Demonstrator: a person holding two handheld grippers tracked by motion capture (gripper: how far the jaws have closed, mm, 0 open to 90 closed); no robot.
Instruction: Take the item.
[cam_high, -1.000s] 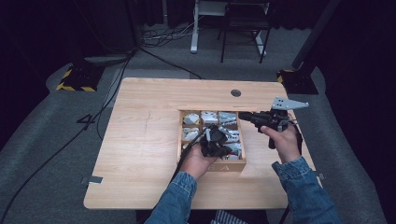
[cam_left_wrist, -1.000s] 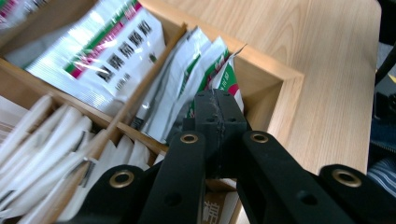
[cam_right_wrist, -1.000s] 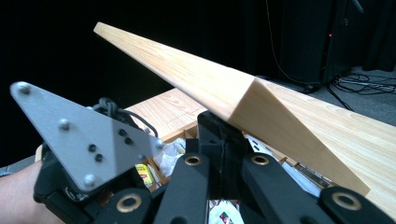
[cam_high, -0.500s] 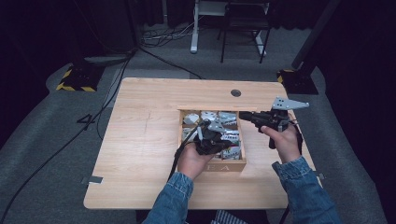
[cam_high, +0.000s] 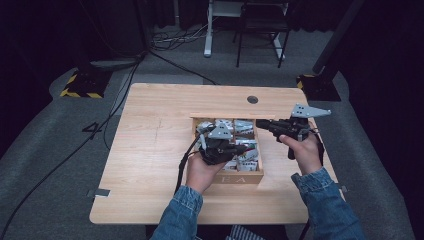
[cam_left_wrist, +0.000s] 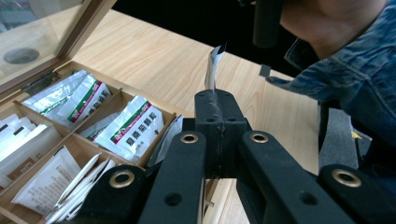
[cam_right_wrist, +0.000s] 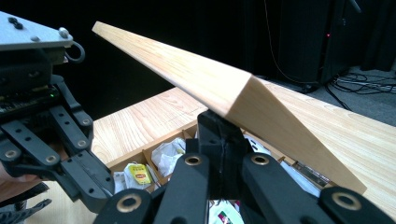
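An open wooden tea box (cam_high: 240, 177) stands on the table, its compartments packed with sachets (cam_left_wrist: 135, 128). Over the box's middle, my left gripper (cam_high: 220, 145) (cam_left_wrist: 219, 100) is shut on a thin white sachet (cam_left_wrist: 214, 65) that sticks up edge-on past the jaw tips. My right gripper (cam_high: 265, 124) (cam_right_wrist: 224, 123) is at the box's far right corner, shut on the edge of the raised wooden lid (cam_high: 232, 116) (cam_right_wrist: 210, 84), keeping it up. The left gripper (cam_right_wrist: 46, 135) also appears at the left of the right gripper view, above a yellow-labelled sachet (cam_right_wrist: 135, 175).
The box sits right of centre on a light wooden table (cam_high: 150, 150) with a round cable hole (cam_high: 252, 99) near its far edge. A cable (cam_high: 182, 165) trails from the left gripper. Beyond the table stand a chair (cam_high: 260, 30) and desk legs (cam_high: 207, 30).
My left gripper has shifted a little left and farther from the person over the box, still pinching the sachet. The right gripper and the lid have stayed put.
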